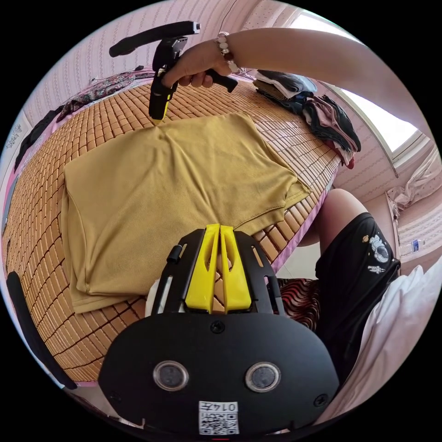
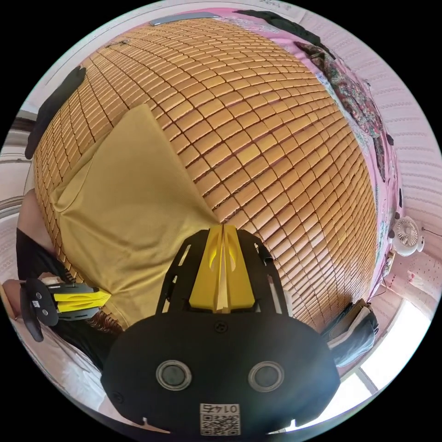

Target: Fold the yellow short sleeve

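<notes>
On the bamboo mat (image 1: 41, 239), the yellow short sleeve (image 1: 175, 193) lies half-folded, its edges pinched by the closed left gripper (image 1: 220, 226) and closed right gripper (image 2: 223, 226).

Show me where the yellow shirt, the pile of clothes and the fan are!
yellow shirt (image 1: 175, 193): left gripper view, middle of the flat cloth.
pile of clothes (image 1: 317, 115): left gripper view, dark top of the stack.
fan (image 2: 407, 235): right gripper view, round white grille.

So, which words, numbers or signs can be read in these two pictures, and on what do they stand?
Sticker on the left gripper: upside-down characters, not surely readable.
Sticker on the right gripper: the same.
Print on the black shorts: too small to read.
No text reads clearly.
</notes>
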Available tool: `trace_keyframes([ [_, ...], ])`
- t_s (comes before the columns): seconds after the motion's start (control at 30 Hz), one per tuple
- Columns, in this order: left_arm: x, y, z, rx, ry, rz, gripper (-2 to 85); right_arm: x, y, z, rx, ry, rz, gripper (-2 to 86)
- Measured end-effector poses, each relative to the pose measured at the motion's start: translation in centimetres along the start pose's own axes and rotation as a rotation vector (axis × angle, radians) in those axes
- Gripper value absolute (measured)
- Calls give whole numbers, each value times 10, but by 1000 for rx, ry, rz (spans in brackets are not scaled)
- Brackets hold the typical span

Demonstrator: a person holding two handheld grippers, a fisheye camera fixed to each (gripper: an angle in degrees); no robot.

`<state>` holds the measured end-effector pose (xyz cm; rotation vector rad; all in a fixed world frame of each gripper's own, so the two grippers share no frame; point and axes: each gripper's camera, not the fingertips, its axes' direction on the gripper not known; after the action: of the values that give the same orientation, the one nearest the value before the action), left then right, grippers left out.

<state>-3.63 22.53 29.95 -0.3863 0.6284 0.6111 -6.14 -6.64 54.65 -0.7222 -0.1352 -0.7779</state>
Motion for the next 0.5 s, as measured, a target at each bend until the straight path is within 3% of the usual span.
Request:
trace_keyframes([
  [0.13, -2, 9, -2, 19, 15, 3, -9, 15, 27, -6, 100, -52, 72, -4],
  [0.2, 0, 16, -7, 58, 8, 16, -9, 33, 88, -23, 298, -143, 195, -3],
  [0.3, 15, 28, -27, 176, 1, 103, -5, 46, 198, -23, 447, -262, 343, 1],
  [0.4, 36, 30, -39, 285, 2, 194, 15, 40, 304, 7, 418, -301, 496, 11],
  [0.5, 53, 22, -36, 350, 63, 231, 104, 22, 382, 40, 344, -341, 587, 34],
])
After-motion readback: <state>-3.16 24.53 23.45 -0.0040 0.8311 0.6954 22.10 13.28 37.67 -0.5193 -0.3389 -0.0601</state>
